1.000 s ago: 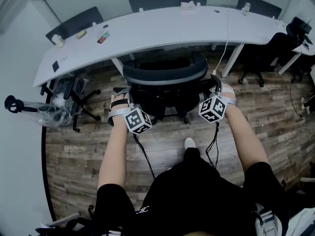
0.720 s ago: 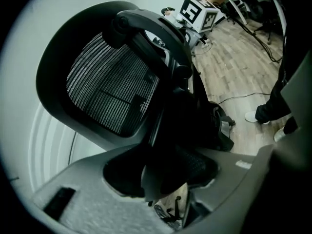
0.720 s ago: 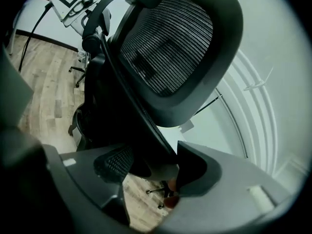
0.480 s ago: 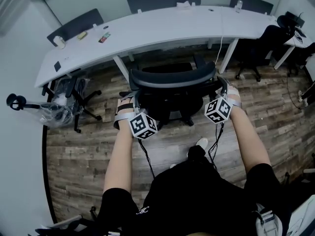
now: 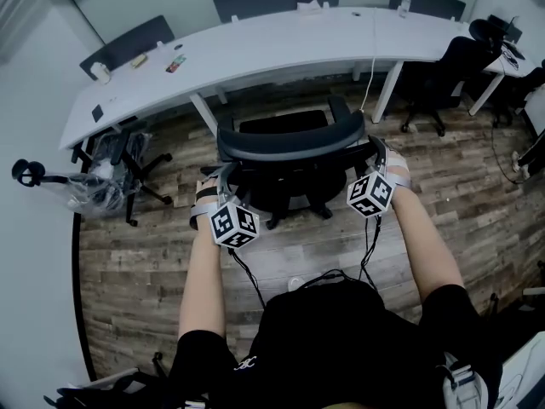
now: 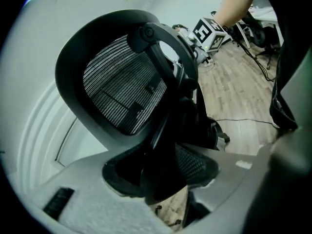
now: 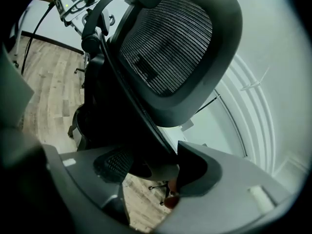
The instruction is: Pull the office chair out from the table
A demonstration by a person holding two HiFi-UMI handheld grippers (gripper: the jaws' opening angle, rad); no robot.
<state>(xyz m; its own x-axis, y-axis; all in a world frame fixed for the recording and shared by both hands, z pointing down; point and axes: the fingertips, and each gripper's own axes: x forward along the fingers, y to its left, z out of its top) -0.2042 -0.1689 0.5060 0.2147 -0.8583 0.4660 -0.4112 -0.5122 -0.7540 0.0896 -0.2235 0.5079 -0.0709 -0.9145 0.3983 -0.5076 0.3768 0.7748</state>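
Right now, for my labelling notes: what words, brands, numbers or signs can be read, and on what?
None is readable.
Left marker cube, right marker cube: square patterns, no letters.
White logo on the dark clothing: too small.
Items on the white table: too small.
Office chair: no label shows.

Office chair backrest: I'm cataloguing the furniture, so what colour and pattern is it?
Black frame, fine grey-striped mesh backrest; the right gripper view shows it best.
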